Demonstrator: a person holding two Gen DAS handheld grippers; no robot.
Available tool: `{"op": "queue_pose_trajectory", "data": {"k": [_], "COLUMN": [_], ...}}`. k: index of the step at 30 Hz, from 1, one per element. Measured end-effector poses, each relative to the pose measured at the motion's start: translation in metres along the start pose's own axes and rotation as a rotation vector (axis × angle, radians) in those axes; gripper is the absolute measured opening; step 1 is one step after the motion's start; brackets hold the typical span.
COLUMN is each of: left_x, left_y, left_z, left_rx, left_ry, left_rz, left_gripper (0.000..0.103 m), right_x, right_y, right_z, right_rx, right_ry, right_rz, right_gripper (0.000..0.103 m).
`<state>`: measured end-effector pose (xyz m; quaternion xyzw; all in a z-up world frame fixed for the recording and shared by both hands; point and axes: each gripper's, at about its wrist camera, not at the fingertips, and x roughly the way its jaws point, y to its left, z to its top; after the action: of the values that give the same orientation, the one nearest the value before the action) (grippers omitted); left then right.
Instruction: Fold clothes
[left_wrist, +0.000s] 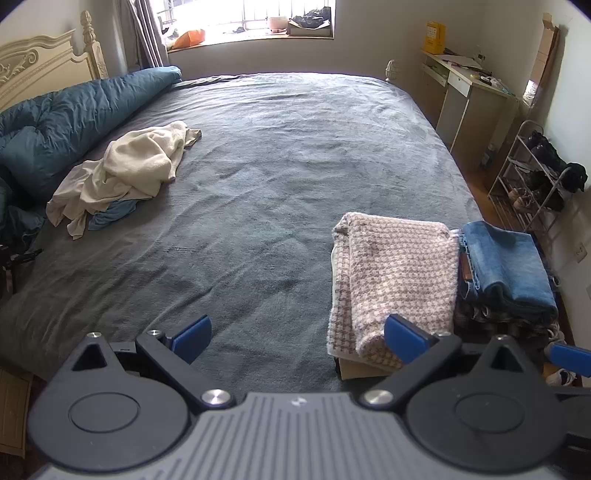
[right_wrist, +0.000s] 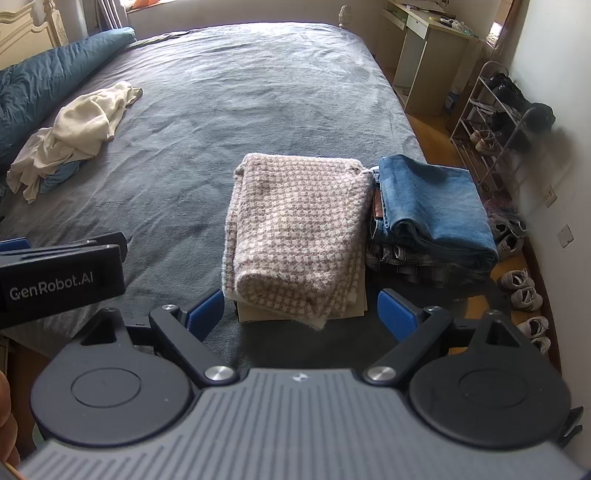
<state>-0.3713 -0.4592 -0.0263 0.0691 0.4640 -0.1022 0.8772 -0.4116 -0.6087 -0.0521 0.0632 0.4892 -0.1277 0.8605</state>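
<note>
Bed (left_wrist: 280, 155): grey cover, bearing all the clothes.
Unfolded pile (left_wrist: 122, 173): cream garments crumpled at the far left side.
Folded stacks: checked cloth (right_wrist: 299, 229) beside jeans (right_wrist: 436, 203), near edge.
Left gripper (left_wrist: 297, 338): tilted downward, fingers spread, holding nothing.
Right gripper (right_wrist: 303, 314): tilted downward, fingers spread before the checked cloth, not touching.

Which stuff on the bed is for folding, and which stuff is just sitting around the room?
For folding:
- crumpled cream clothes pile
- folded checked knit
- folded jeans stack
- left claw and right claw, both open and empty

Just lying about:
- blue duvet
- shoe rack
- desk
- trainers on the floor
</note>
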Motion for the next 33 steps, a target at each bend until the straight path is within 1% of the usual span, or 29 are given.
{"op": "queue_pose_trajectory", "data": {"k": [21, 33], "left_x": [0.0037, 0.0077], "left_y": [0.0015, 0.0024], "left_z": [-0.0026, 0.0015], "left_rx": [-0.01, -0.015], "left_ry": [0.014, 0.016], "left_rz": [0.004, 0.009], "left_gripper": [0.101, 0.101], "right_x": [0.0023, 0.0059], "right_y": [0.0039, 0.002], "right_z": [-0.0022, 0.0012], "right_rx": [-0.001, -0.002], "right_ry": [0.015, 0.018], "right_rz": [-0.003, -0.001], "right_gripper": [0.09, 0.09]}}
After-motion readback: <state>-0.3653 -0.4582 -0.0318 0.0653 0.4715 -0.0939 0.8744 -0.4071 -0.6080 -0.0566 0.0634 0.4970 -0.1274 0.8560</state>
